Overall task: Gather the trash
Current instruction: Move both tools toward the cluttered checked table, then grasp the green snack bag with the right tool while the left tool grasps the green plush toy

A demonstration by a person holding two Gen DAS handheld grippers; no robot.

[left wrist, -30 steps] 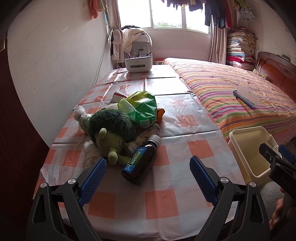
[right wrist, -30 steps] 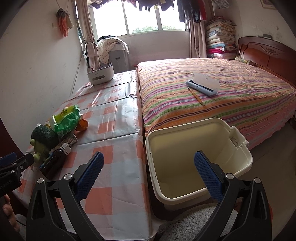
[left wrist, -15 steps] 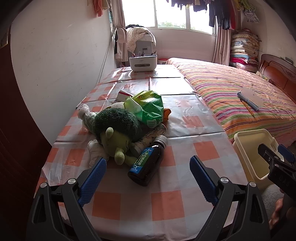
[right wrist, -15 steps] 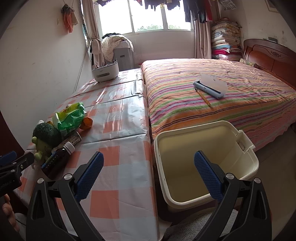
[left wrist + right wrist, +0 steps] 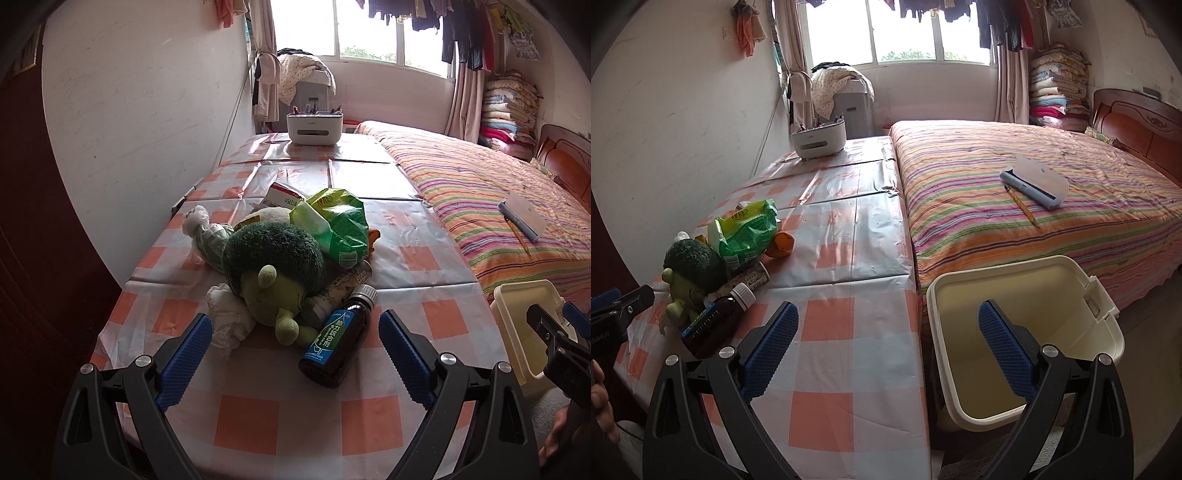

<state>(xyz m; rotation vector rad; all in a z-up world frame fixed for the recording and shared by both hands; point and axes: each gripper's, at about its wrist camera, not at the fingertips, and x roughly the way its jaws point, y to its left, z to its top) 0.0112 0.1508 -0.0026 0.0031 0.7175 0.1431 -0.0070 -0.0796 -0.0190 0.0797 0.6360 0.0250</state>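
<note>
1. Bedroom. Table (image 5: 424,266) with an orange-and-white checked plastic cover stands against the left wall; a bed with a striped cover (image 5: 1052,206) lies along its right side; window at the far end.
2. Clutter sits in one heap on the near left of the table: dark brown syrup bottle (image 5: 338,341) lying on its side, nearest of all; green plush toy (image 5: 275,273) just behind it to the left, touching; crumpled white tissue (image 5: 229,319) left of the toy; green snack bag (image 5: 338,225) farther back; a small carton (image 5: 282,195) behind that.
3. Cream plastic bin (image 5: 1027,325) stands on the floor off the near right corner of the table, beside the bed. Looks empty as far as visible.
4. Left gripper (image 5: 295,354): jaws spread wide, nothing between them, aimed at the heap, with the bottle lying just ahead of the gap.
5. Right gripper (image 5: 888,347): jaws spread, nothing held, hovering over the table edge and the bin.
6. Step, judged: approach for the first pick; nothing collected yet. Next move calls for advancing the left gripper to straddle the bottle across its width, without snagging the toy's foot.
7. Against half a second ago: the heap sits larger and nearer in the left view, so the left gripper has closed in. Right view shifted little.
</note>
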